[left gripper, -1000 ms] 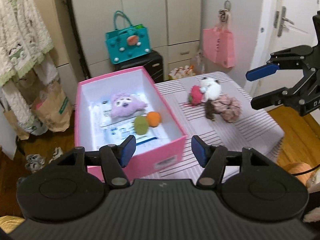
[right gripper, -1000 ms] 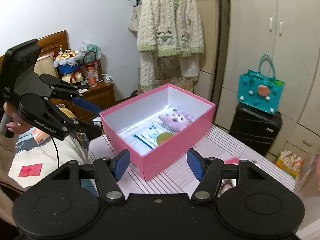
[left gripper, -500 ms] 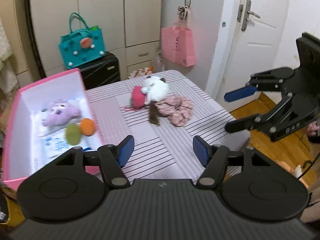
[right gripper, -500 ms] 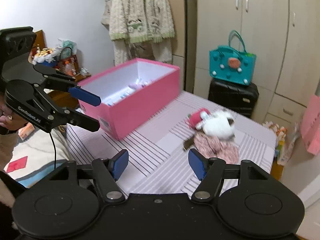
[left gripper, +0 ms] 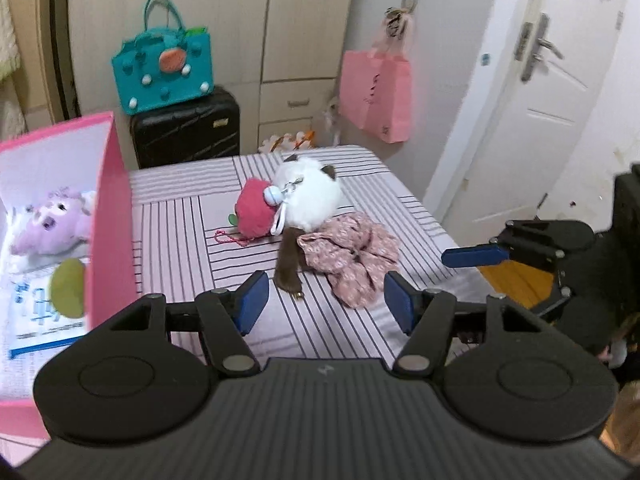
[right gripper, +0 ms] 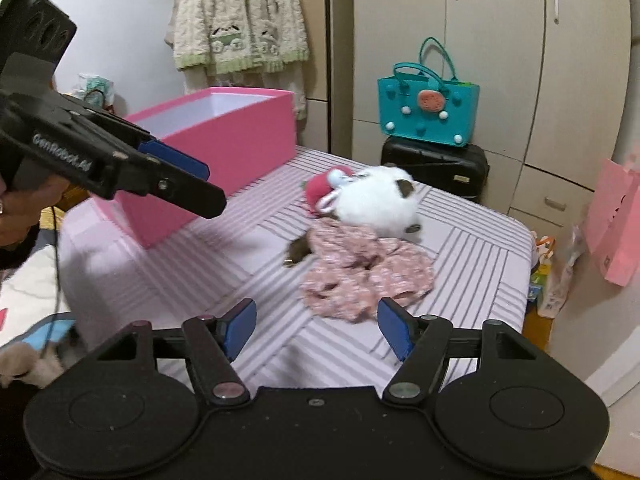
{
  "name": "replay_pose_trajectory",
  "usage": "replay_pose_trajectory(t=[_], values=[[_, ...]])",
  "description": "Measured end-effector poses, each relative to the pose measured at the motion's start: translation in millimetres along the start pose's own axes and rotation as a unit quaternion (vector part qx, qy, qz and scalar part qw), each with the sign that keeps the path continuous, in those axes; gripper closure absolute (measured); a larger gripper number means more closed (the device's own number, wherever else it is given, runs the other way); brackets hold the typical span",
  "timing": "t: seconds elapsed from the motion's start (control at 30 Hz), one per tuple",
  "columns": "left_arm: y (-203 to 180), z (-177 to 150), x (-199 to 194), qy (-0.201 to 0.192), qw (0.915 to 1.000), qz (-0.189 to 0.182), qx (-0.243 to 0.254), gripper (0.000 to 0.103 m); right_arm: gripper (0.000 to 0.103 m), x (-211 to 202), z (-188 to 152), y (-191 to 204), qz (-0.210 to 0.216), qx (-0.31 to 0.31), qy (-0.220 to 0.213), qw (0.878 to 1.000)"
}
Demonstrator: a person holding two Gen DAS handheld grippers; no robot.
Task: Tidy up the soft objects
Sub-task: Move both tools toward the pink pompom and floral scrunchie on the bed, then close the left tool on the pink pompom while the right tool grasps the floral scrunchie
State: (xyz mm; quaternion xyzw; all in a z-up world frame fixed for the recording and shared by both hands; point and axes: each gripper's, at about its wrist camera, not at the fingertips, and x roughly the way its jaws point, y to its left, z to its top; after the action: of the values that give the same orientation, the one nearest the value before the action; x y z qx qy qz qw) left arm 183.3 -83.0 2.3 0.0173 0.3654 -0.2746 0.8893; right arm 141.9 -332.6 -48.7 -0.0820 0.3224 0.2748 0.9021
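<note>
A pile of soft things lies on the striped table (left gripper: 176, 232): a white plush cat (left gripper: 312, 200) (right gripper: 376, 200), a red plush (left gripper: 256, 212) (right gripper: 320, 190), a pink floral scrunchie (left gripper: 352, 256) (right gripper: 368, 276) and a brown furry piece (left gripper: 290, 268). The pink box (left gripper: 114, 216) (right gripper: 224, 140) at the left holds a purple plush (left gripper: 52, 222) and a green ball (left gripper: 66, 288). My left gripper (left gripper: 324, 304) is open and empty, just short of the pile. My right gripper (right gripper: 314, 328) is open and empty, in front of the scrunchie.
A teal bag (left gripper: 160, 72) sits on a black suitcase (left gripper: 188, 130) behind the table. A pink bag (left gripper: 376, 94) hangs on the wall by a white door (left gripper: 552, 92). A knitted cardigan (right gripper: 240, 16) hangs at the back.
Both grippers have swung from the pink box toward the pile of soft things, which now lies closer and centred. Both stayed open and empty.
</note>
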Motion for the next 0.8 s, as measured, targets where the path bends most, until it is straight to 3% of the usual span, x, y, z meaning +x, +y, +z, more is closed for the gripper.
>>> replay_pose_trajectory(t=[0.1,0.4,0.5,0.63,0.8], values=[[9,7,27,0.004,0.9996,0.012,-0.025,0.043,0.031,16,0,-12,-0.006,-0.015,-0.006,1.000],[32,27,80,-0.020,0.9917,0.120,-0.043,0.049,0.028,53,5,-32,0.021,-0.014,0.000,1.000],[37,30,94,-0.009,0.9912,0.125,-0.043,0.050,0.015,60,6,-32,0.025,-0.018,0.000,1.000],[39,31,112,0.006,0.9914,0.122,-0.048,0.050,0.015,72,8,-34,0.027,-0.016,0.005,0.999],[38,27,121,-0.012,0.9889,0.145,-0.032,0.050,0.012,86,13,-38,0.033,0.006,0.010,0.999]])
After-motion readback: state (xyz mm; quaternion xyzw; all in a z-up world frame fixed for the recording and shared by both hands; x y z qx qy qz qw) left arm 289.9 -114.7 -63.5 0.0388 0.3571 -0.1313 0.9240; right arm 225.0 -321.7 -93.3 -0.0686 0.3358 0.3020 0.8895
